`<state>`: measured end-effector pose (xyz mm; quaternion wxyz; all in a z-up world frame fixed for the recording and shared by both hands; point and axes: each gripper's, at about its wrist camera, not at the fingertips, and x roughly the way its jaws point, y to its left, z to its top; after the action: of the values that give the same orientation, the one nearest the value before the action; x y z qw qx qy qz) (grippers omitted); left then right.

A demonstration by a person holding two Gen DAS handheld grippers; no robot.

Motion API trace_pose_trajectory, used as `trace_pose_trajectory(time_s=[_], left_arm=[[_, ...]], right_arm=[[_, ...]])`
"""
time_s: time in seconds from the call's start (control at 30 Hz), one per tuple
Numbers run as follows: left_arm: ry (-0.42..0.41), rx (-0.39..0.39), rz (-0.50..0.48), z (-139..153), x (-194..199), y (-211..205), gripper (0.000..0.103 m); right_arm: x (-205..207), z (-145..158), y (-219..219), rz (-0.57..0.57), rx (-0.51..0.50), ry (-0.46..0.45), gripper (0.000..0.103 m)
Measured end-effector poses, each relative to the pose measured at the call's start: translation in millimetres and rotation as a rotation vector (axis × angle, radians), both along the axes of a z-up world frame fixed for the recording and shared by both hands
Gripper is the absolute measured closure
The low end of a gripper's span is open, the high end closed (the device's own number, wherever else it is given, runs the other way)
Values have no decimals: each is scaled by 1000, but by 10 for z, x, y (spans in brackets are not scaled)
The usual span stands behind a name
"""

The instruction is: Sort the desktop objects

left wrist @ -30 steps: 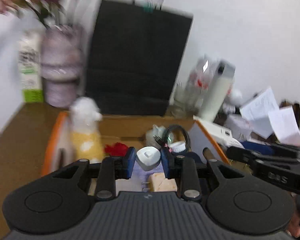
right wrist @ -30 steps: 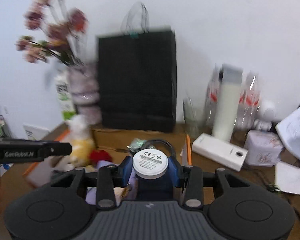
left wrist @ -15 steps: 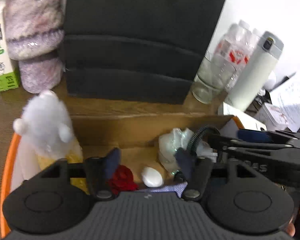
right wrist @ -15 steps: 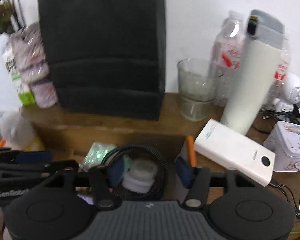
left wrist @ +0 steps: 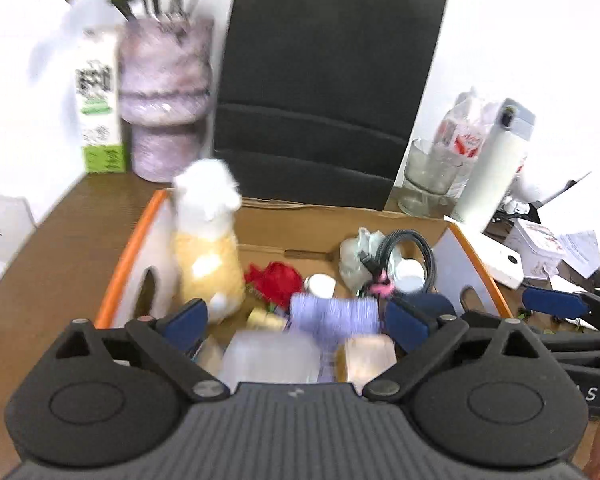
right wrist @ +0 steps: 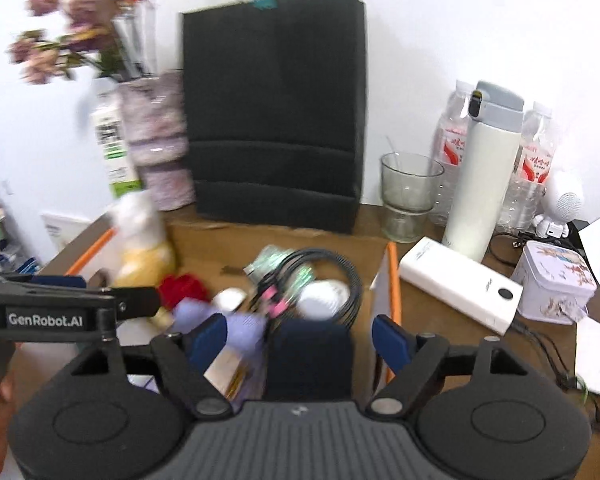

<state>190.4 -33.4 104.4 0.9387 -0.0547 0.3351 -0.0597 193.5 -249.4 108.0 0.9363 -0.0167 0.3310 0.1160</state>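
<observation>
Left gripper (left wrist: 296,318): jaws spread wide, having just been opening; nothing gripped, only box clutter shows below between them.
Right gripper (right wrist: 300,338): jaws well apart, just been opening; nothing held, a dark blue thing (right wrist: 310,354) lies under the gap.
Box (left wrist: 380,220): open cardboard, orange-edged, on the table (left wrist: 60,232), in front of the black bag (left wrist: 324,92).
White puck (right wrist: 324,300): in the box, inside the black cable coil (right wrist: 340,280).
White charger (left wrist: 320,285): in the box beside the red thing (left wrist: 276,278).
Plush (left wrist: 208,236): upright at the box's left wall.
Power bank (right wrist: 460,284): on the table, just right of the box.
</observation>
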Motion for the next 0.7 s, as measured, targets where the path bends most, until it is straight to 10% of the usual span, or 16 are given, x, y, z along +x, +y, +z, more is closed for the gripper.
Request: trace_pose_trajectory(time_s=[0.7], left_arm=[[-73, 62, -1, -533, -2134, 356, 0]], right_arm=[[-2333, -568, 223, -27, 20, -103, 16]])
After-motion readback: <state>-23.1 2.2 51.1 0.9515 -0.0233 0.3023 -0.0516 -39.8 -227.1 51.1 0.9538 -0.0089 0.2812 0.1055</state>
